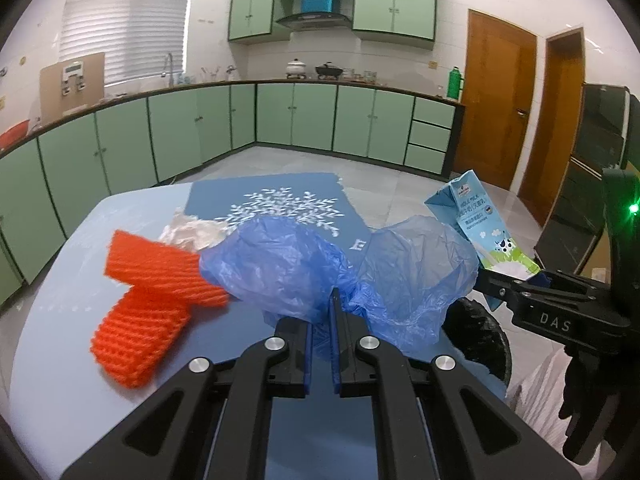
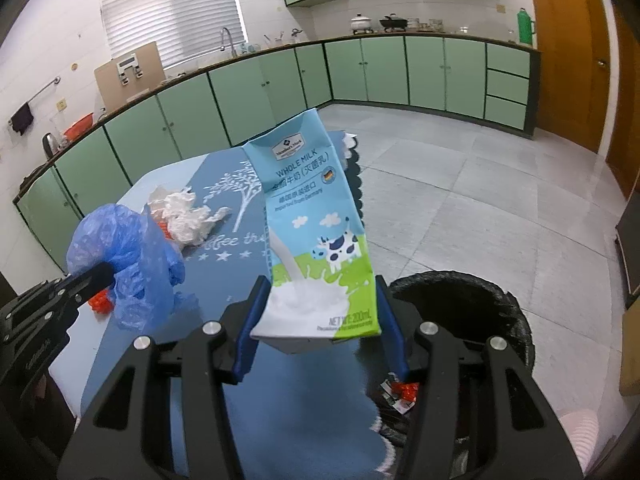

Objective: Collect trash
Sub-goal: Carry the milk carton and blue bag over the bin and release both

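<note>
My left gripper point(image 1: 334, 304) is shut on a crumpled blue plastic bag point(image 1: 320, 264), held just above the table; the same bag point(image 2: 124, 256) shows at the left of the right wrist view. My right gripper point(image 2: 320, 308) is shut on a light blue whole-milk carton point(image 2: 316, 232), gripping its lower end, near the table's right edge. That carton point(image 1: 480, 228) also appears at the right of the left wrist view. An orange foam net point(image 1: 144, 304) and a crumpled white wrapper point(image 2: 184, 216) lie on the table. A black-lined trash bin point(image 2: 464, 312) stands right of the table.
A blue mat with a white tree print point(image 1: 288, 204) covers part of the round light blue table point(image 1: 60, 300). Small wrappers lie inside the bin. Green kitchen cabinets point(image 1: 296, 116) run along the far walls, with wooden doors point(image 1: 496, 100) at the right.
</note>
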Tool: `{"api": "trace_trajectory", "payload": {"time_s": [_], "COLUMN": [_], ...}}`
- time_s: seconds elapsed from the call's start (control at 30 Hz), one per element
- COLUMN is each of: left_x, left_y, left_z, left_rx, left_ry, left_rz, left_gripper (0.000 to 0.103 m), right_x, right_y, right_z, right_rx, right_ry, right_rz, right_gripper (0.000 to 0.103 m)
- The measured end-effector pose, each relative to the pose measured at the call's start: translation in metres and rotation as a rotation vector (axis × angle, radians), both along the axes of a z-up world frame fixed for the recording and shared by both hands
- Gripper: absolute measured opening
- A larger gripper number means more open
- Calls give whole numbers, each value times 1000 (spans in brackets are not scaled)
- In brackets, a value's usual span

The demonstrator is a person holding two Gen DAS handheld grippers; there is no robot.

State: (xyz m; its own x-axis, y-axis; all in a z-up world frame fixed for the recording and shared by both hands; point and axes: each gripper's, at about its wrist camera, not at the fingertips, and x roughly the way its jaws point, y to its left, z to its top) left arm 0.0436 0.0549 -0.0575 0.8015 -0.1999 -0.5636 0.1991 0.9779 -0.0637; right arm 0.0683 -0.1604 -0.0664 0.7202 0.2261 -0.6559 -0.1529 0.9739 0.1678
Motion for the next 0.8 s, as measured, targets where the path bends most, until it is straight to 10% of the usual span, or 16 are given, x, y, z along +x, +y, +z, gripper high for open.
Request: {"api": "trace_trajectory", "payload": {"time_s": [0.8], "left_x": [40], "left_y": [-119], "left_z": [-4], "left_rx": [-17], "left_ry": [-43], "left_rz": [-235], "left_gripper": [7], "right_x": [-29], "right_y": [-111], "right_z": [-3], "right_rx": [-1], "right_ry": [-20], "right_rz": [-272], "right_gripper": [49]}}
